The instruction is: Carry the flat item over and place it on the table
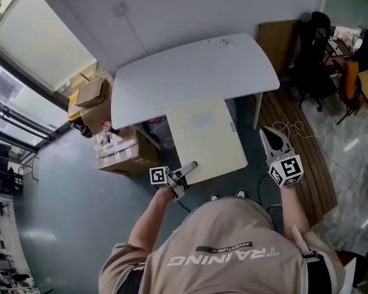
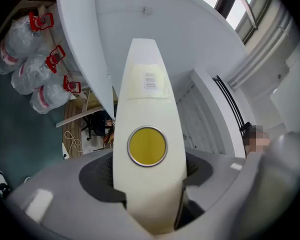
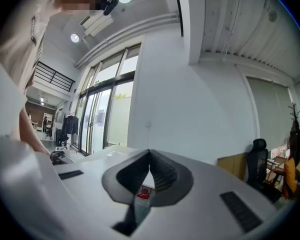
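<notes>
Left gripper (image 1: pixel 187 169) clamps panel (image 1: pixel 205 139); right gripper (image 1: pixel 271 136) jaws look closed.
</notes>
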Tool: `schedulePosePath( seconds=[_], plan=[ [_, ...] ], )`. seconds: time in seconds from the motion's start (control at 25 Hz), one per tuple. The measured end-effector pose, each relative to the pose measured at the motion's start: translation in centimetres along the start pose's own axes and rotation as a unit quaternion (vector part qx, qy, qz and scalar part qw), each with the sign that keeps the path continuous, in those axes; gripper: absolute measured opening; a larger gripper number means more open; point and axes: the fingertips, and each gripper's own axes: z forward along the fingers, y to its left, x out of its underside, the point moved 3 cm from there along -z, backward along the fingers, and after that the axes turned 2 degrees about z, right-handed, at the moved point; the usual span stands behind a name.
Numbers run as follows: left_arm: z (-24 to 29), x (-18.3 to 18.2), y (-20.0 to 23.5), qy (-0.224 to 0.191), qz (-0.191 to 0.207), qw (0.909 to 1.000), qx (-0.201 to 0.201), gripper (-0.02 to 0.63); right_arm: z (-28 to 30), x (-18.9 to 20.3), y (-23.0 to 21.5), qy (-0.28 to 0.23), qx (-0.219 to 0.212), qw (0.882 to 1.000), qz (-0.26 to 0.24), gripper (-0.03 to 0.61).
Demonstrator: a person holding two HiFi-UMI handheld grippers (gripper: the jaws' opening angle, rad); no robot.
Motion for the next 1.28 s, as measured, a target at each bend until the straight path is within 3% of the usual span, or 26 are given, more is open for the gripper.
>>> schedulePosePath(
  seconds=[0.44,0.64,0.88,1.28],
  plan=[
    [-2.5,-1.7,3.6,0.013,-0.008,0.9998,-0.014,0.29,0.6,2.6,1.6,0.046,0.016,0.999,0.005,0.008],
    [-2.3,-2.2,4.5,0.005,-0.026,0.9995,-0.018,0.29,2.7,4.2,0.8,0.054,0.011,0.998,0.034,0.008],
    [-0.7,-5.3,4.8,-0.001,-0.019,0.9995,-0.026,0.29,7.6,4.7,-2.3,0.028,0.002,0.998,0.064,0.008],
    [5.5,-9.7,6.7,-0.025,-0.015,0.9992,-0.028,0.29,13.7,5.8,-10.3,0.041,-0.029,0.996,0.067,0.008]
  ],
)
